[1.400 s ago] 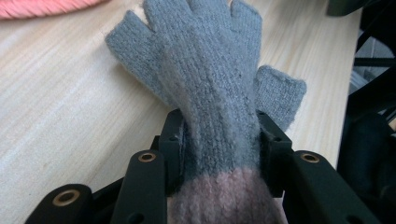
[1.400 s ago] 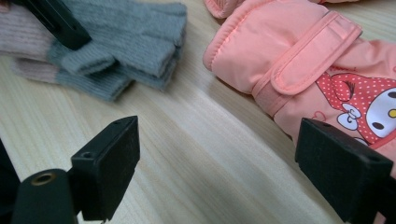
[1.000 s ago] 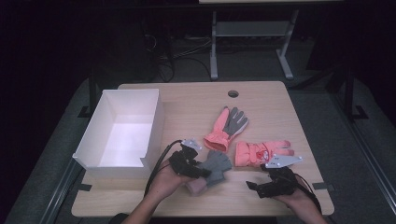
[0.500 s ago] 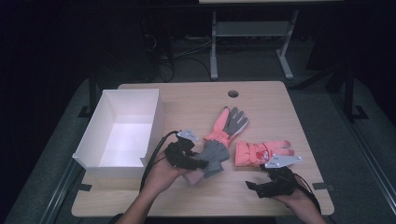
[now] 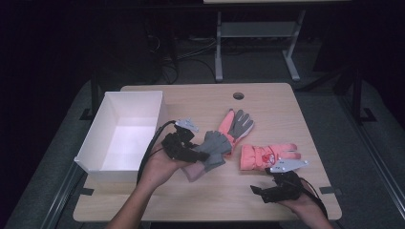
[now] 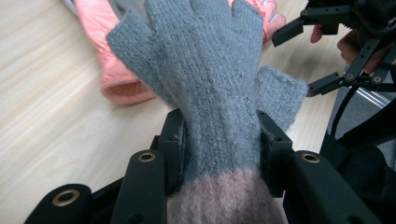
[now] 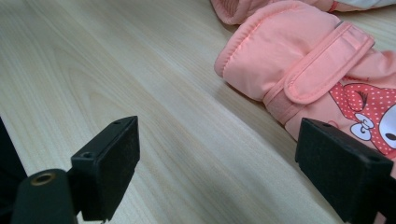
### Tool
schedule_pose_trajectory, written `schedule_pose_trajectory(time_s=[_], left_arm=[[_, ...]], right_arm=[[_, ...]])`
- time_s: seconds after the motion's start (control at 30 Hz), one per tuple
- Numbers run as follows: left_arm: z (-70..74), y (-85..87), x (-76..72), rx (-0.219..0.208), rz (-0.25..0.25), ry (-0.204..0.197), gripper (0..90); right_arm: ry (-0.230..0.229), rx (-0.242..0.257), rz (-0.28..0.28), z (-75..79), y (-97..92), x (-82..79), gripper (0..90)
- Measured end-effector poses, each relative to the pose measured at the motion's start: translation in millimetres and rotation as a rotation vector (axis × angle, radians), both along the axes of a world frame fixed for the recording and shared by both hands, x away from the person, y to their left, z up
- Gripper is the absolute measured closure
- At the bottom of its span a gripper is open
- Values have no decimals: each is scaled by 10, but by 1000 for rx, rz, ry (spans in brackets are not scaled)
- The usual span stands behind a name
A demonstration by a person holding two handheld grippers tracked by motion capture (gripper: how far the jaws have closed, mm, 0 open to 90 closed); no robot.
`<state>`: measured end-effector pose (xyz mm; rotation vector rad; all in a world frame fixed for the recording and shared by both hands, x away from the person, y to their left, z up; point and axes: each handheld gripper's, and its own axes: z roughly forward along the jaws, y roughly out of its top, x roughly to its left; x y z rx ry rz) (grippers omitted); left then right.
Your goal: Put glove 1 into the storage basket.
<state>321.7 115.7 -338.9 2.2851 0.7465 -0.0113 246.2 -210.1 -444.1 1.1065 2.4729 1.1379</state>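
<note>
Each black hand-held gripper (image 5: 203, 153) carries a grey three-cornered plate, brass-ringed holes and a trailing black cable

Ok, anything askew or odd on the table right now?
Nothing damaged or spilled. The grey knitted fingerless glove sits pinched in the left gripper; two coral padded gloves lie loosely crossed beside the white open box.

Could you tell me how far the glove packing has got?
Nothing is packed yet: the white box holds nothing. The left gripper clamps the grey knitted glove, raised off the table. Two pink gloves lie near the open right gripper.
</note>
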Motion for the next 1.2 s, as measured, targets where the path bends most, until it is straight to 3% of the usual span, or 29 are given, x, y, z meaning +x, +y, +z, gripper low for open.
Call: schedule_pose_trajectory(time_s=[0.17, 0.43, 0.83, 1.07, 1.2], left_arm=[[175, 102, 51, 3, 8, -19, 613], [412, 352, 157, -37, 60, -35, 613], [704, 718, 303, -12, 138, -87, 614], [770, 913, 346, -9, 193, -100, 614], [772, 1063, 381, -22, 244, -99, 615]], right_arm=[[-1, -1, -1, 0, -13, 3, 135], [2, -4, -4, -9, -9, 8, 135], [-1, 3, -2, -1, -16, 13, 135], [7, 16, 11, 10, -19, -39, 135], [-11, -8, 39, 8, -66, -94, 135]])
